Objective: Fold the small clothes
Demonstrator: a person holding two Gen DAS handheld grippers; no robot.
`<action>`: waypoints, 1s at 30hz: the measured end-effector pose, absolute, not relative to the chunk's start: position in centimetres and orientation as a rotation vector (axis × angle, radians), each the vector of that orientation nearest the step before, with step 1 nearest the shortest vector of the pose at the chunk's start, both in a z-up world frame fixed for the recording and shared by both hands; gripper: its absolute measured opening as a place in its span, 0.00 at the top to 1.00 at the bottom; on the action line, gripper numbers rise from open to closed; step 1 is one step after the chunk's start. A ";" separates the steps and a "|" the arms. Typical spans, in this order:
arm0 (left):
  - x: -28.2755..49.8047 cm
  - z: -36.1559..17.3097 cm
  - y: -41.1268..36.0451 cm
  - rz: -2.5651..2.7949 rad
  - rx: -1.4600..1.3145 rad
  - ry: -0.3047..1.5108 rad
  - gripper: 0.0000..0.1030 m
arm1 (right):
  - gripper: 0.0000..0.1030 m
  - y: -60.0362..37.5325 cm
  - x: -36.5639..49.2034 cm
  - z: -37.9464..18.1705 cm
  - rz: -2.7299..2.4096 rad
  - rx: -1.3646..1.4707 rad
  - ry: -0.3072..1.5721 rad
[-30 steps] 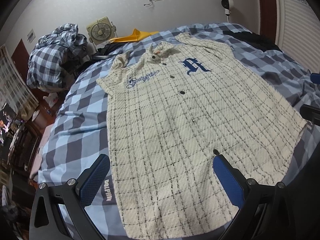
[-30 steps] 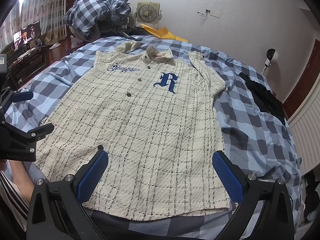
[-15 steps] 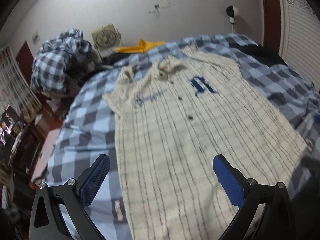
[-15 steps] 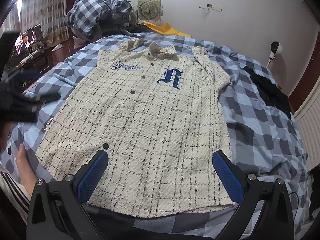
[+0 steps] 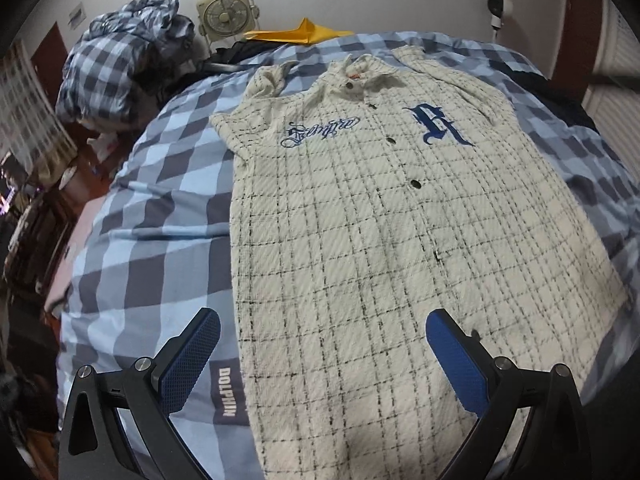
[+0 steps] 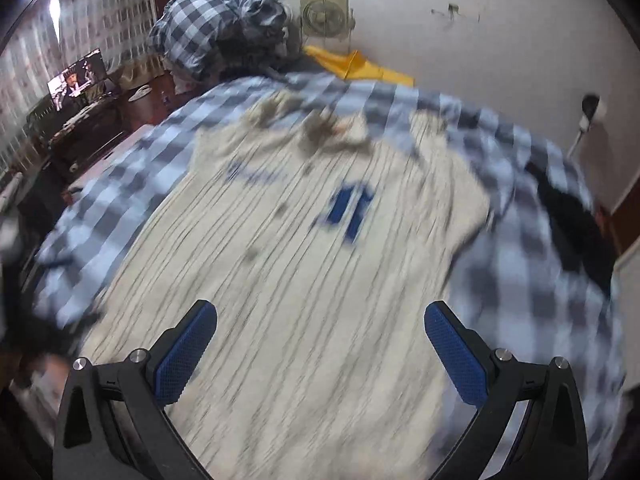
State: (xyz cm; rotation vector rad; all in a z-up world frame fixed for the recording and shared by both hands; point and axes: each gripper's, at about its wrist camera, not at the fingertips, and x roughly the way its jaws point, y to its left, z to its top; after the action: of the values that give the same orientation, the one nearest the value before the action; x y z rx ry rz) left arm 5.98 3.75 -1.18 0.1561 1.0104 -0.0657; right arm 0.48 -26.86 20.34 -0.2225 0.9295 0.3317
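Covering nearly the whole scene, a bed (image 5: 132, 256) dressed in a blue-and-grey checked cover carries the one garment of the task, a cream shirt (image 5: 360, 248) with a thin black grid pattern. The shirt lies flat and face up in the middle of the bed, collar toward the far edge by the wall and hem toward the near edge, buttoned down the front, with blue script embroidery (image 5: 318, 132) on one chest side and a blue letter R (image 5: 438, 124) on the other. A heap of checked bedding (image 5: 120, 52) sits past the far left corner of the bed, with a small beige fan (image 5: 226, 12) and a yellow cloth (image 5: 300, 34) along the far edge. The left gripper (image 5: 322, 356) hovers over the hem near the shirt's left side, its blue pads spread wide and holding nothing. The right gripper (image 6: 320, 344) also hangs above the lower part of the shirt, jaws released and empty; its view is heavily blurred. A printed label (image 5: 227, 392) reading DOLPHIN shows on the cover just beside the left gripper's pad.
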 end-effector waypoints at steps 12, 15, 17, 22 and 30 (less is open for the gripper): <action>7.5 -3.0 3.0 -0.088 0.137 1.081 0.00 | 0.01 -32.3 26.2 8.7 0.006 -0.182 1.093; 7.8 -3.6 3.1 -0.071 0.153 1.092 0.00 | 0.01 -33.0 29.2 5.2 -0.061 -0.159 1.142; 7.9 -4.1 3.2 -0.076 0.149 1.108 0.00 | 0.01 -33.4 31.0 4.0 -0.100 -0.154 1.157; 8.2 -4.8 3.1 -0.075 0.151 1.131 0.00 | 0.63 -34.6 33.0 2.6 -0.128 -0.061 1.167; 7.6 -4.2 2.8 -0.066 0.170 1.092 0.00 | 0.97 -44.3 25.3 12.0 0.069 0.519 0.832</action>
State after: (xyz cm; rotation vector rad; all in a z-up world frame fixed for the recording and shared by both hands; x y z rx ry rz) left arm 7.55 2.83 -4.16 0.1699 1.0917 -0.0662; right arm 25.26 -44.26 12.01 0.5187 0.8317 0.0685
